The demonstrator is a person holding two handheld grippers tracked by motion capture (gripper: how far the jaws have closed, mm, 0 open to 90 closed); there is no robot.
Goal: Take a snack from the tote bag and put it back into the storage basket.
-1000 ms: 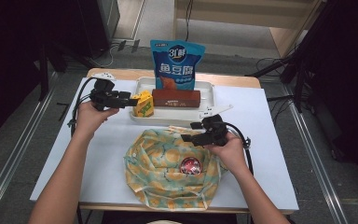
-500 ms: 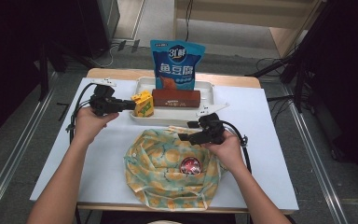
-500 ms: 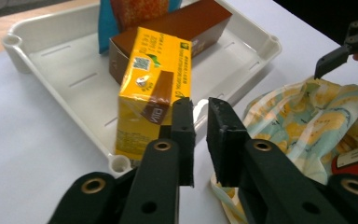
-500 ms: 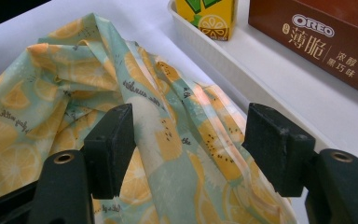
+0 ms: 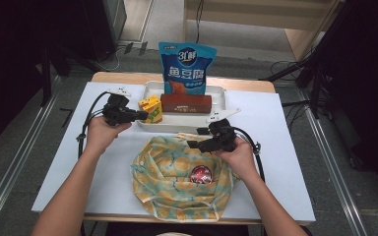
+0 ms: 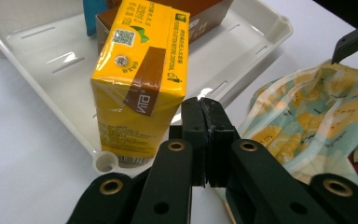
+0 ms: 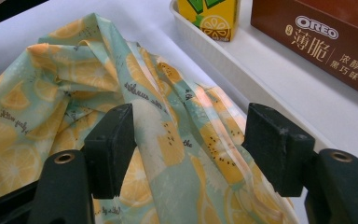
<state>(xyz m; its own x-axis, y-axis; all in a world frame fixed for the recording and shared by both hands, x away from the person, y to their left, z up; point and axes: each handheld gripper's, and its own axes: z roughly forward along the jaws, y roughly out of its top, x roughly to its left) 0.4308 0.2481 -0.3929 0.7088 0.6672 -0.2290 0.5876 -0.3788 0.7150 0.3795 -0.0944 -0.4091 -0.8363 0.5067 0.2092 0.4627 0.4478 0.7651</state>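
My left gripper (image 5: 140,115) (image 6: 205,140) is at the near left corner of the white tray (image 5: 177,129) (image 6: 51,56). Its jaws have just been closing and now meet with nothing between them. A yellow drink carton (image 5: 150,109) (image 6: 140,79) stands upright in the tray, right beside the jaws. My right gripper (image 5: 194,144) (image 7: 191,144) is open, its pads apart over the far edge of a lemon-print cloth bag (image 5: 172,182) (image 7: 51,93). The fabric lies below and between the jaws, and the pads do not press it. A red round item (image 5: 202,174) lies inside the bag.
A brown Oreo box (image 5: 186,103) (image 7: 321,42) lies in the tray behind the carton. A blue snack pouch (image 5: 187,69) stands at the tray's far side. The white table ends close behind the tray; dark cables trail from both grippers.
The left gripper's jaws went from wide open to shut, and the gripper sank a little toward the tray's near left corner beside the carton. The right gripper kept still.
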